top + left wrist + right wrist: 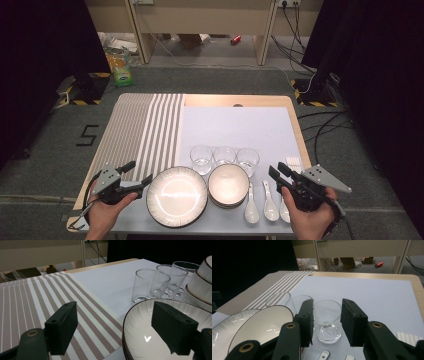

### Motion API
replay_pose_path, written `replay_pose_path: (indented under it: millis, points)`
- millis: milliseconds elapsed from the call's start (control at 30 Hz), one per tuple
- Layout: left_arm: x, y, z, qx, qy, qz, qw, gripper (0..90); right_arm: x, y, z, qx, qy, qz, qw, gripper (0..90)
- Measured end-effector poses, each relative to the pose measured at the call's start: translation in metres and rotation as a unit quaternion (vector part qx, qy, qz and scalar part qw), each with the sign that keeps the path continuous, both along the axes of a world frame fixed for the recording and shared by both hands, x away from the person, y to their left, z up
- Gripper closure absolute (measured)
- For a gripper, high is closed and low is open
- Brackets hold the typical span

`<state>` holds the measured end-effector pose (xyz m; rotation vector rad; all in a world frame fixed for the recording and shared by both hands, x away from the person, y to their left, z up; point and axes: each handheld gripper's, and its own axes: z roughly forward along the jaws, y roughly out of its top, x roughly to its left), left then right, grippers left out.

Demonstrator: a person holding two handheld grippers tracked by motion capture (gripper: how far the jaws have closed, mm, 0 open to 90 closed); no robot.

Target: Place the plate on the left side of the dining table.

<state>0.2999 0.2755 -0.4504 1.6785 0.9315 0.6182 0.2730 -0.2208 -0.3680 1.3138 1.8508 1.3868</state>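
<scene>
Near the table's front edge stands a stack of white ribbed plates [176, 195] with a stack of white bowls [228, 185] to its right. Three clear glasses [224, 156] line up behind them, and three white spoons [270, 205] lie right of the bowls. My left gripper [137, 173] hovers at the plates' left rim, open. In the left gripper view it [117, 325] holds nothing, with one jaw over the plate [140, 337]. My right gripper [279, 172] is open beside the spoons. Its view frames the nearest glass [328, 331] beyond the empty gripper [327, 315].
A brown-and-white striped placemat [142, 130] covers the table's left part and a white mat [240, 125] the right. A small white ribbed piece [293, 161] lies by the right edge. Black curtains, cables and a shelf frame stand beyond the table.
</scene>
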Motion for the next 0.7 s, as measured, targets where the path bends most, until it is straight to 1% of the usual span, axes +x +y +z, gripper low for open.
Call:
replay_pose_path:
  millis: [67,167,200,233,333,367,400,433,467,500,600,633,700]
  points:
    - [0.001,0.000,0.000,-0.001,-0.001,0.003,1.0000,20.5,0.001,0.002,0.000,0.002,0.001,0.006,1.0000,62.5]
    - [0.001,0.001,0.000,0.000,0.004,0.008,1.0000,20.4,0.004,0.003,-0.001,0.004,0.005,0.011,0.9999,62.6]
    - [0.001,0.001,0.000,0.005,0.003,0.006,1.0000,20.4,0.004,0.004,-0.002,0.004,0.004,0.014,0.9999,62.7]
    - [0.001,0.001,-0.001,0.000,0.004,0.006,1.0000,20.4,0.004,0.005,-0.002,0.004,0.005,0.016,0.9999,62.7]
    - [0.000,-0.001,-0.003,-0.001,0.007,0.002,1.0000,20.6,0.003,0.009,-0.003,0.001,0.009,0.022,0.9997,63.4]
    - [0.000,0.000,-0.003,0.006,0.008,0.001,0.9999,20.7,0.003,0.011,-0.003,0.000,0.010,0.024,0.9997,64.1]
    - [-0.001,-0.001,-0.004,0.001,0.010,0.000,0.9999,20.8,0.003,0.014,-0.003,0.001,0.011,0.029,0.9995,65.2]
    - [-0.001,-0.001,-0.004,0.001,0.010,0.000,0.9999,21.0,0.002,0.017,-0.003,-0.001,0.014,0.032,0.9994,66.5]
    - [-0.002,0.001,-0.004,0.001,0.011,-0.002,0.9999,21.2,0.002,0.020,-0.003,-0.009,0.013,0.038,0.9992,67.7]
    - [-0.002,0.001,-0.004,-0.002,0.012,-0.002,0.9999,21.5,0.002,0.024,-0.003,-0.010,0.018,0.041,0.9989,68.8]
    - [-0.001,0.004,-0.005,-0.004,0.016,-0.002,0.9999,22.3,0.000,0.035,-0.002,-0.015,0.024,0.056,0.9980,72.1]
    - [-0.001,0.005,-0.005,-0.004,0.019,-0.002,0.9998,22.3,0.000,0.038,-0.002,-0.015,0.023,0.062,0.9977,73.4]
    - [-0.002,0.006,-0.005,-0.002,0.018,-0.002,0.9998,22.5,-0.002,0.045,-0.002,-0.017,0.026,0.072,0.9969,75.7]
